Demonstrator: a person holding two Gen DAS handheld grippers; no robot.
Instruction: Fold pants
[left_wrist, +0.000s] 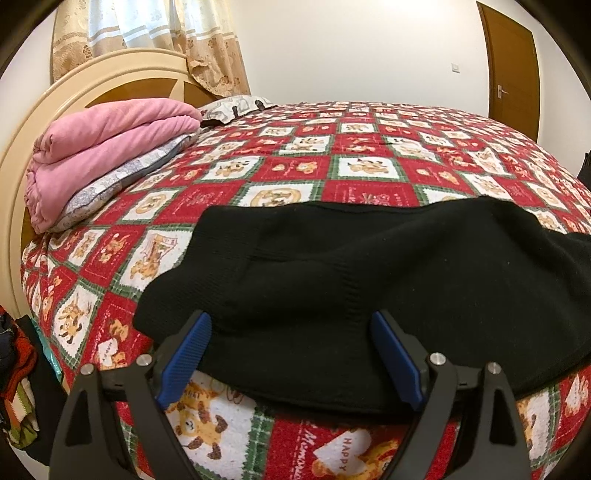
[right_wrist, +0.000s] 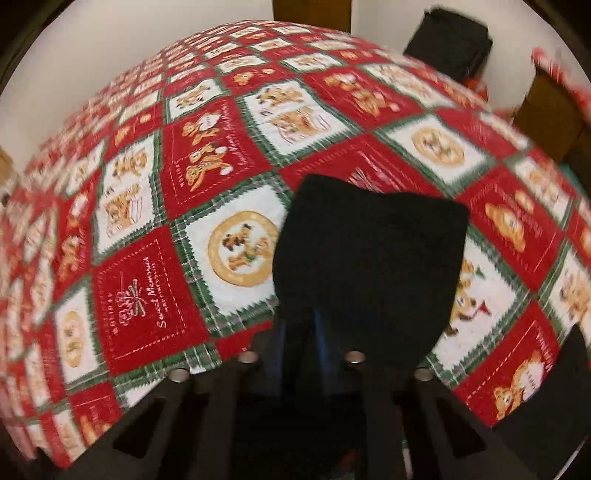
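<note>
Black pants (left_wrist: 354, 273) lie spread across the near part of a bed covered by a red, white and green teddy-bear quilt (left_wrist: 332, 162). My left gripper (left_wrist: 288, 332) hovers over their near edge, its blue pads (left_wrist: 188, 354) wide apart and the cloth lying untouched between them. In the blurred right wrist view, my right gripper (right_wrist: 301, 321) points steeply down and is shut on a black end of the pants (right_wrist: 369, 258). That end hangs up over the fingers and hides their tips.
A folded pink blanket (left_wrist: 107, 151) lies on grey pillows (left_wrist: 122, 181) by the cream headboard (left_wrist: 22, 162) at the left. A wooden door (left_wrist: 513, 66) stands at the back right. Clothes (left_wrist: 14, 376) hang off the bed's left side. A dark object (right_wrist: 450, 40) and furniture sit beyond the bed.
</note>
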